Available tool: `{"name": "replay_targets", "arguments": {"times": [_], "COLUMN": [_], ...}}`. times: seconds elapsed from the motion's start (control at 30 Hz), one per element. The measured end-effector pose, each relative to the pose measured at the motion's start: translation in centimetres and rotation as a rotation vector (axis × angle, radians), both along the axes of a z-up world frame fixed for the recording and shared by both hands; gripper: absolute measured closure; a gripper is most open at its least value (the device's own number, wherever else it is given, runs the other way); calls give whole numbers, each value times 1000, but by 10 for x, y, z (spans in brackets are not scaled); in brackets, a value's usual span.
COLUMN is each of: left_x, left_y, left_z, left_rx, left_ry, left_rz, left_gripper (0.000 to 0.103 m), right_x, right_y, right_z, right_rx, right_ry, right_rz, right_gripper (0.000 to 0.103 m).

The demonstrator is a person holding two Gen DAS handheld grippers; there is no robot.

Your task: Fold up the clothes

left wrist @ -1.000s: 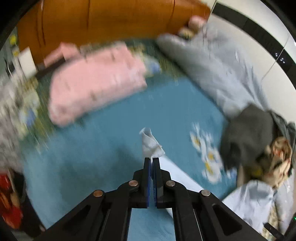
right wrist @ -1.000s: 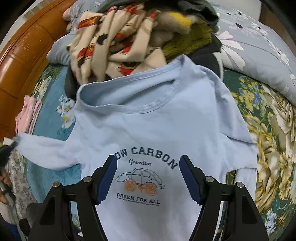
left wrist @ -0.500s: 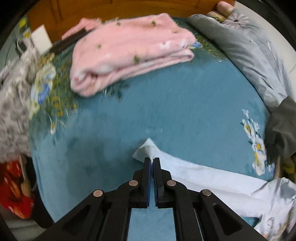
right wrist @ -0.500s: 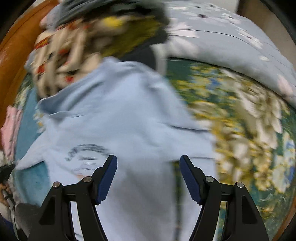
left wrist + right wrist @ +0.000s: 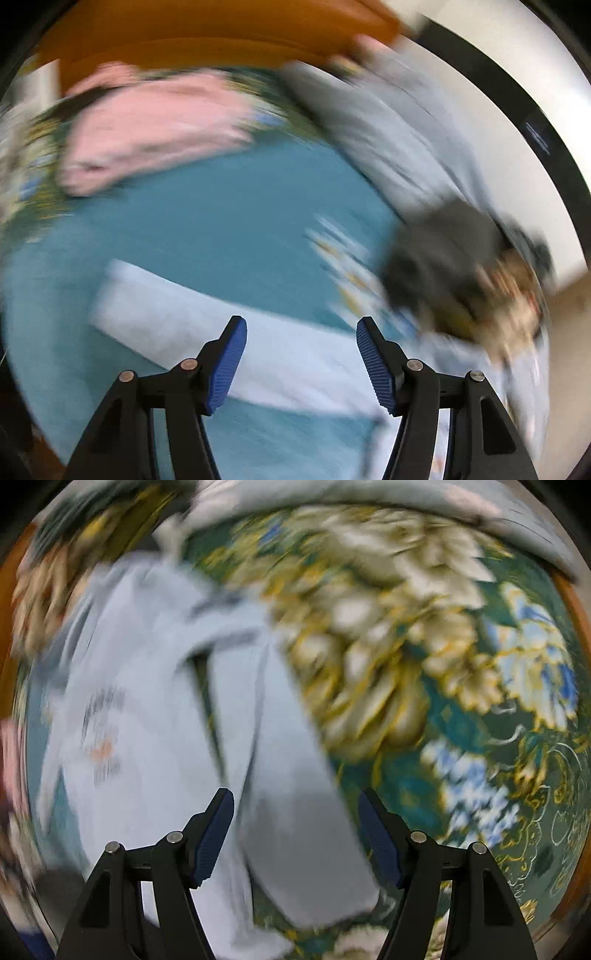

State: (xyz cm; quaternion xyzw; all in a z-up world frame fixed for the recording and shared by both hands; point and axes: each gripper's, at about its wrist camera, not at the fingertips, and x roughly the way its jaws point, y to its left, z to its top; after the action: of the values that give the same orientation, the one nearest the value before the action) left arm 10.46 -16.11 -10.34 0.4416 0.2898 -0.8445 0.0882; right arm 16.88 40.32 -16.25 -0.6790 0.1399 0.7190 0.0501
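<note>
Both views are motion-blurred. Left gripper point(image 5: 301, 352): jaws spread wide, nothing between them; it hangs above a pale blue sleeve point(image 5: 207, 328) that lies flat and stretched out across the teal bedspread point(image 5: 207, 229). Right gripper point(image 5: 295, 836): jaws likewise spread, empty, positioned over the other sleeve point(image 5: 295, 834) of the same shirt point(image 5: 140, 720). The shirt lies face up on the bed, its chest print visible but unreadable, sleeves out to both sides. To the right of the shirt in the right wrist view, the bedspread shows a floral pattern point(image 5: 406, 657). In the left wrist view, a pink folded item point(image 5: 147, 129) sits near the orange headboard point(image 5: 207, 33), a grey quilt point(image 5: 388, 125) runs along the wall side, and a heap of clothes point(image 5: 461, 266) lies beyond the sleeve.
</note>
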Motion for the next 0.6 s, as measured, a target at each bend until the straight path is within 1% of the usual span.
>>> {"name": "replay_targets", "arguments": {"times": [0.07, 0.13, 0.17, 0.2, 0.27, 0.3, 0.37, 0.47, 0.5, 0.53, 0.57, 0.6], "left_x": [-10, -11, -7, -3, 2, 5, 10, 18, 21, 23, 26, 29], "left_y": [57, 102, 118, 128, 122, 119, 114, 105, 102, 99, 96, 93], "left_z": [-11, -24, -32, -39, -43, -45, -49, -55, -57, -59, -61, -63], "left_rx": [34, 66, 79, 94, 133, 152, 191, 248, 268, 287, 306, 325], "left_ry": [2, -23, -34, -41, -44, -45, -47, -51, -52, -53, -54, -55], "left_rz": [-148, -250, -281, -297, -267, -252, -221, -175, -160, -145, -129, -114], "left_gripper": [37, 37, 37, 37, 38, 39, 39, 39, 39, 39, 39, 39], "right_x": [11, 21, 26, 34, 53, 61, 80, 100, 103, 104, 104, 102], "right_y": [-11, -1, 5, 17, 45, 53, 65, 66, 65, 62, 59, 56], "right_z": [-1, -4, -6, -9, -17, -21, -28, -40, -43, -46, -48, -49], "right_rx": [-3, -17, -24, -28, -35, -50, -106, -208, -230, -247, -250, -235], "right_ry": [2, 2, 2, -12, -45, -60, -79, -92, -91, -91, -91, -96], "right_rz": [61, 20, -5, -63, -196, -244, -335, -441, -460, -478, -491, -500], "right_gripper": [32, 32, 32, 32, 33, 33, 35, 39, 43, 54, 63, 82]}}
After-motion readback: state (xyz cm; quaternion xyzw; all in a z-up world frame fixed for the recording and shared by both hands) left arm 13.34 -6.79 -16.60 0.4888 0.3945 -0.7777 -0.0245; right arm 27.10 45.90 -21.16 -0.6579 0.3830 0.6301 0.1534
